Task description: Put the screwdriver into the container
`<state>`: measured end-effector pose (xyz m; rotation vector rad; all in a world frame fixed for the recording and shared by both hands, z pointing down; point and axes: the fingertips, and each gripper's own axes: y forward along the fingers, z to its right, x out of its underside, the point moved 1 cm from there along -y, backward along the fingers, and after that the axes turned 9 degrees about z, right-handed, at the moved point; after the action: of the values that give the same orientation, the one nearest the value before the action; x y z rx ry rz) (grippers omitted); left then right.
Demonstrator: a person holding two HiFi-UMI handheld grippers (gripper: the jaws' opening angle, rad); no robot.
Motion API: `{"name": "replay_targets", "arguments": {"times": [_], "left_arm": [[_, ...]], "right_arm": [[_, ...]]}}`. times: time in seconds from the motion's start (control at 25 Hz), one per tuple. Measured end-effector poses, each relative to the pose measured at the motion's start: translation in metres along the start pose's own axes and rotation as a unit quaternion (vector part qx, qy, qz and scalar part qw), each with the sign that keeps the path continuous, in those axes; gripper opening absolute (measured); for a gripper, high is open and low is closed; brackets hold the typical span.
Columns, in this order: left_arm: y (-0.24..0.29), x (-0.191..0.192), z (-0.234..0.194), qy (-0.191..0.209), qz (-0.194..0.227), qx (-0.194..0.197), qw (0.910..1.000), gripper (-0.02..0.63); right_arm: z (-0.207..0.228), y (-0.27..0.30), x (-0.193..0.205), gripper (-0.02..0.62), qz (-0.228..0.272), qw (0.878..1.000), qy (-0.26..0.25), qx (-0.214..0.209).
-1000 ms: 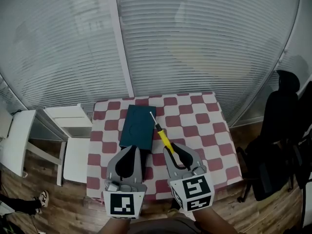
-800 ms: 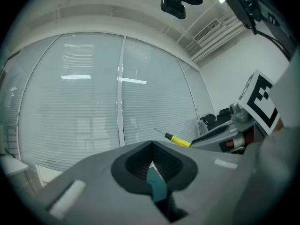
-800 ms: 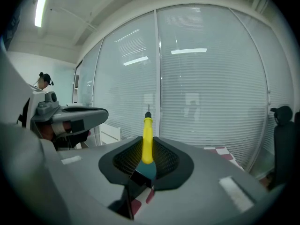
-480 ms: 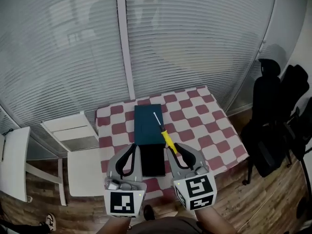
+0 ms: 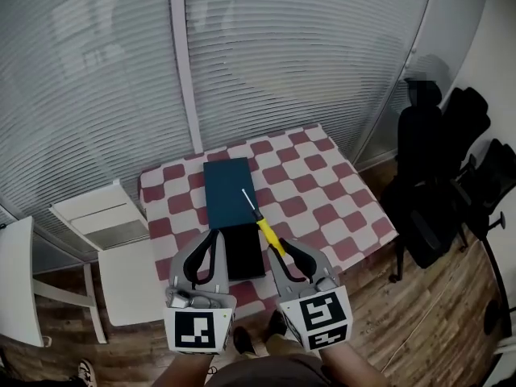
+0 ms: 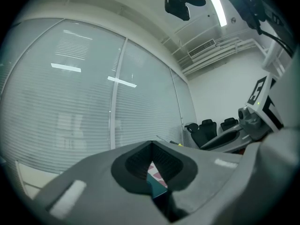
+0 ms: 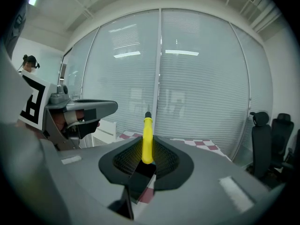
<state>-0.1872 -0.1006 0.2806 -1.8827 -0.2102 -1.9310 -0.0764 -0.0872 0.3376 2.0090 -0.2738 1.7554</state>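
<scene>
Yellow is the handle of the thin, metal-tipped screwdriver (image 5: 264, 228). The right gripper (image 5: 280, 247) has its jaws closed on the back end of that handle, so the tool sticks out ahead, up in the air. From the head view it looks to be over the right edge of the long dark teal box (image 5: 230, 190). That box lies on the table with the red and white checked cloth (image 5: 322, 192), and a black part (image 5: 244, 252) sits at its near end. The left gripper (image 5: 214, 235) is just beside the right one, jaws together, with nothing in them. To do this step well, I think the right hand should bring the tool down slowly over the open part of the box, keep it in line with the long side, and let go only when it is low. It is hard to tell if the black part is the open tray and the teal part a lid. The near edge of the table is hidden behind the grippers. A white chair (image 5: 105, 216) stands at the left and black office chairs (image 5: 439, 160) at the right.
</scene>
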Motion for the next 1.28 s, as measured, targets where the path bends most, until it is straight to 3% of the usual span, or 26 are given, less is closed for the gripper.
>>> {"name": "replay_targets", "arguments": {"times": [0.8, 1.28], "left_arm": [[-0.054, 0.056, -0.02, -0.032, -0.07, -0.028, 0.9966, 0.002], [-0.045, 0.079, -0.032, -0.038, -0.092, -0.038, 0.9943, 0.002]], "right_arm": [[-0.047, 0.007, 0.118, 0.092, -0.128, 0.99, 0.043, -0.027], [-0.047, 0.029, 0.145, 0.092, -0.169, 0.983, 0.052, -0.041]]}}
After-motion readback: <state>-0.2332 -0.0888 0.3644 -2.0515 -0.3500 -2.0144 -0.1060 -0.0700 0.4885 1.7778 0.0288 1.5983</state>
